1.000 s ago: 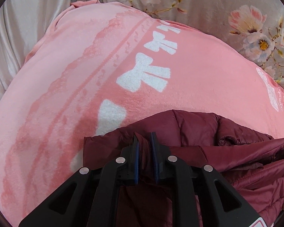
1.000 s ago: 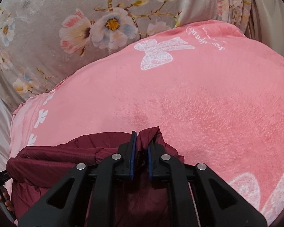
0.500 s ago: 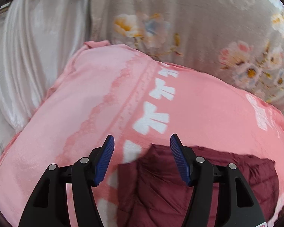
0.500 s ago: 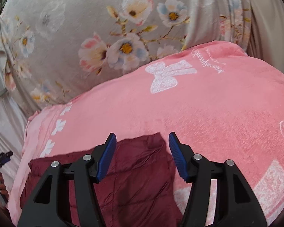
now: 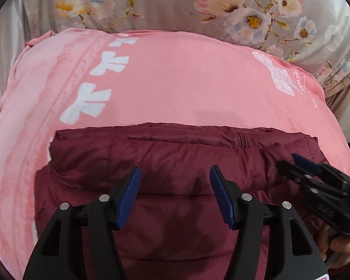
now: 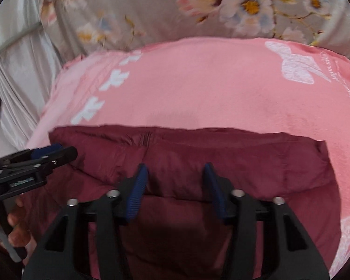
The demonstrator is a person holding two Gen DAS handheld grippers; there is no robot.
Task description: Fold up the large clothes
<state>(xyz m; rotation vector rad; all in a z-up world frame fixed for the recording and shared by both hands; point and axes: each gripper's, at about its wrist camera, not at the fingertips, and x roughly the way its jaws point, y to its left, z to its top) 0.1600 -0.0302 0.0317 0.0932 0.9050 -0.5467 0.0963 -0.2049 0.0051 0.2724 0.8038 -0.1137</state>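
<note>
Hovering: left tool (image 5: 175, 193) and right tool (image 6: 175, 186) both released, nothing gripped, right jaws lately narrowing | puffy maroon quilted jacket (image 5: 175, 163) let go since a second ago, lying folded on pink fleece blanket (image 5: 186, 81) | fold laid.

Beyond the folded maroon jacket (image 5: 175, 163) we have open pink blanket (image 5: 186, 81) to cross; the floral bedding (image 5: 175, 2) rises behind, closing the far side.
</note>
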